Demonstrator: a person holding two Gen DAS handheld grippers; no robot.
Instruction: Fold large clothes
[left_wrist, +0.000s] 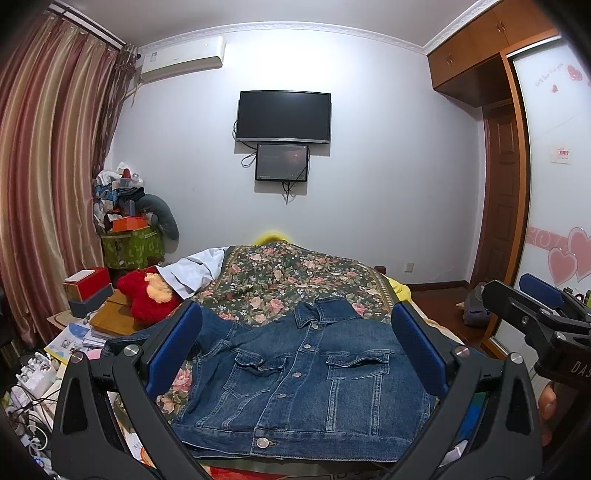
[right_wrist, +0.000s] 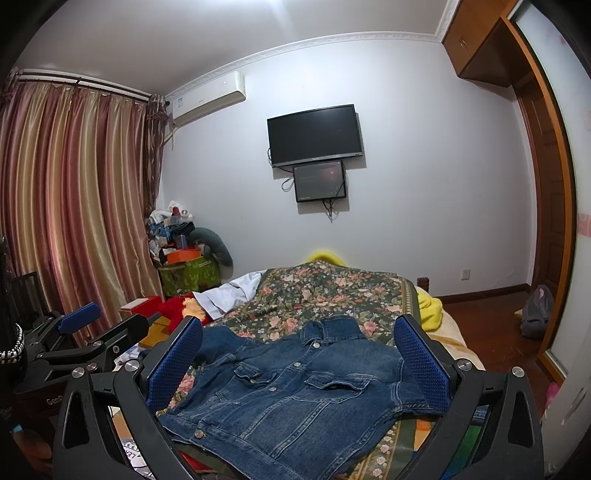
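Both pairs of jaws are held spread wide, with nothing pinched between the blue pads. Starting at the left of the room, striped pink and gold curtains (left_wrist: 44, 177) are hung along the window, and an air conditioner (left_wrist: 183, 59) is mounted high on the wall beside them. Below, a cluttered side table (left_wrist: 110, 321) is seen with a red box (left_wrist: 88, 282) stacked on a dark one, and a red plush toy (left_wrist: 147, 295) is propped against the bed's edge. The left gripper (left_wrist: 295, 350) is raised above the near end of the bed, its fingers framing the denim jacket (left_wrist: 306, 373). The jacket is laid face up and buttoned on the floral bedspread (left_wrist: 295, 269), collar pointed toward the far wall, one sleeve stretched out to the left. A wall television (left_wrist: 283, 116) is fixed above a smaller screen (left_wrist: 282, 162). A yellow blanket (right_wrist: 430, 306) is bunched at the bed's right side. The right gripper (right_wrist: 299, 358) is poised just beside the left one, over the same jacket, and is glimpsed at the right edge of the left wrist view. A wooden wardrobe (left_wrist: 480, 55) is set at the far right.
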